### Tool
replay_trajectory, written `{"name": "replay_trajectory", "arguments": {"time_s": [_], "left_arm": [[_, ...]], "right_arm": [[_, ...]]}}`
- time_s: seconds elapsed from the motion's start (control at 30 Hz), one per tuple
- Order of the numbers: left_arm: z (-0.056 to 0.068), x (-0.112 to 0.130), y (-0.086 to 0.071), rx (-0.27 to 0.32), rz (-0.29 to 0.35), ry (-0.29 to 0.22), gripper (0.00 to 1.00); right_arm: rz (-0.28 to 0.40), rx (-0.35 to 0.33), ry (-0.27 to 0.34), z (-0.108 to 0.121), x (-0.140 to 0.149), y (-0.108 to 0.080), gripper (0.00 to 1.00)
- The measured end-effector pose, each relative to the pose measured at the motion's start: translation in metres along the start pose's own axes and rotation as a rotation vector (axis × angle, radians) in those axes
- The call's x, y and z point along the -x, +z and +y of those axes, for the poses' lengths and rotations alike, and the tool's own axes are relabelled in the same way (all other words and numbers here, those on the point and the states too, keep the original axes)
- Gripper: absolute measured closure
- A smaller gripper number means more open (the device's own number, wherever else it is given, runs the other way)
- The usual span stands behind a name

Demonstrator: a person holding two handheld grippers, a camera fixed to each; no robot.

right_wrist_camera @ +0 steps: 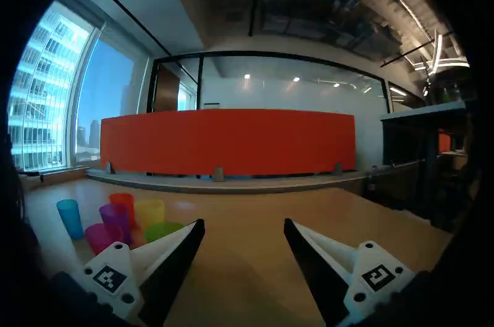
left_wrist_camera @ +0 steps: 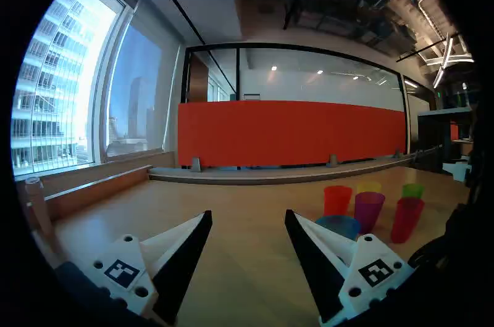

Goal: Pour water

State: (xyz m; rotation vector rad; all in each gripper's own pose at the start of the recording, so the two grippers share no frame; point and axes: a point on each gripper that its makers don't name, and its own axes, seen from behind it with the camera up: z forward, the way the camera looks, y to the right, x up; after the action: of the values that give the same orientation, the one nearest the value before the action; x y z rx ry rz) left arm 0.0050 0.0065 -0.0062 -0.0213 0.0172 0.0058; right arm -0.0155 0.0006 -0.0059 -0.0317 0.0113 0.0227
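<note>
While left gripper and right gripper hold fingers wide, empty, cups stand upright, mouths up.

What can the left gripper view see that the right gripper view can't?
Left gripper view: the left gripper, open, with the wooden window ledge close beside it and the cups off to its right. Right gripper view: the right gripper, open, a tall dark desk at the side, and the cups to its left. Both: the coloured cups, the wooden table and the orange wall panel.
</note>
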Motion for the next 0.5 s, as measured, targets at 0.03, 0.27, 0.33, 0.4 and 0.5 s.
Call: {"name": "replay_trajectory", "arguments": {"time_s": [0.03, 0.27, 0.33, 0.4, 0.5], "left_arm": [[0.0, 0.0, -0.0001, 0.0, 0.0, 0.0, 0.13], [0.0, 0.0002, -0.0005, 0.0, 0.0, 0.0, 0.13], [-0.0002, 0.0002, -0.0006, 0.0, 0.0, 0.0, 0.13], [-0.0003, 0.0002, -0.0005, 0.0, 0.0, 0.0, 0.13], [-0.0004, -0.0002, -0.0003, 0.0, 0.0, 0.0, 0.13]], "right_arm": [[0.0, 0.0, 0.0, 0.0, 0.0, 0.0, 0.01], [0.0, 0.0, 0.0, -0.0002, -0.0002, 0.0003, 0.01], [0.0, 0.0, 0.0, -0.0001, -0.0005, 0.0007, 0.01], [0.0, 0.0, 0.0, 0.0, -0.0007, 0.0009, 0.01], [0.0, 0.0, 0.0, 0.0, -0.0008, 0.0011, 0.01]]}}
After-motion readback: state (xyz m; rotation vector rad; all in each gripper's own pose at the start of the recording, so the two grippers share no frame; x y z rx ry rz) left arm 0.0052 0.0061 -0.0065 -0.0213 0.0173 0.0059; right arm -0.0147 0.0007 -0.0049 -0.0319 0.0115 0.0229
